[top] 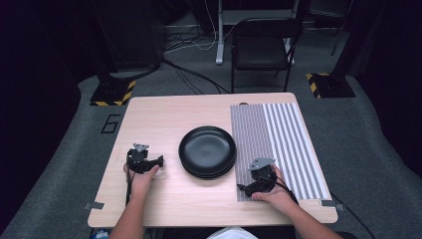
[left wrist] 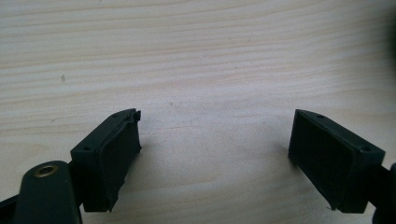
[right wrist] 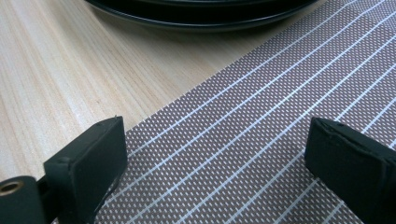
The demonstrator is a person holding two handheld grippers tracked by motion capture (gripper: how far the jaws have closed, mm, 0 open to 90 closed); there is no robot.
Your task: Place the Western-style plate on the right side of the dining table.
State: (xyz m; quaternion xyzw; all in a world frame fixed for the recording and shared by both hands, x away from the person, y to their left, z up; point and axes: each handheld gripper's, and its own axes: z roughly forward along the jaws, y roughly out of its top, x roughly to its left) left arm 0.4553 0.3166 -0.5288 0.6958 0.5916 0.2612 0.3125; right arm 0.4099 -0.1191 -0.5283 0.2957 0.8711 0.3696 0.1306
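Observation:
A stack of black plates (top: 207, 149) sits at the middle of the light wooden table (top: 164, 112). To its right lies a brown and white striped placemat (top: 286, 142). My left gripper (top: 159, 161) rests on the bare wood left of the plates, pointing toward them. Its jaws stand open (left wrist: 215, 135) with only the tabletop (left wrist: 187, 56) between them. My right gripper (top: 243, 188) lies at the placemat's near left corner. It is open (right wrist: 215, 140) over the placemat (right wrist: 261, 116), with the plates' rim (right wrist: 201, 21) just ahead.
Beyond the table's far edge stand a black chair (top: 261, 47) and a white pole base with cables (top: 199, 74) on the grey floor. Two stand bases (top: 113, 92) with yellow and black stripes flank the far corners. Grey tape tabs (top: 93, 205) mark the near corners.

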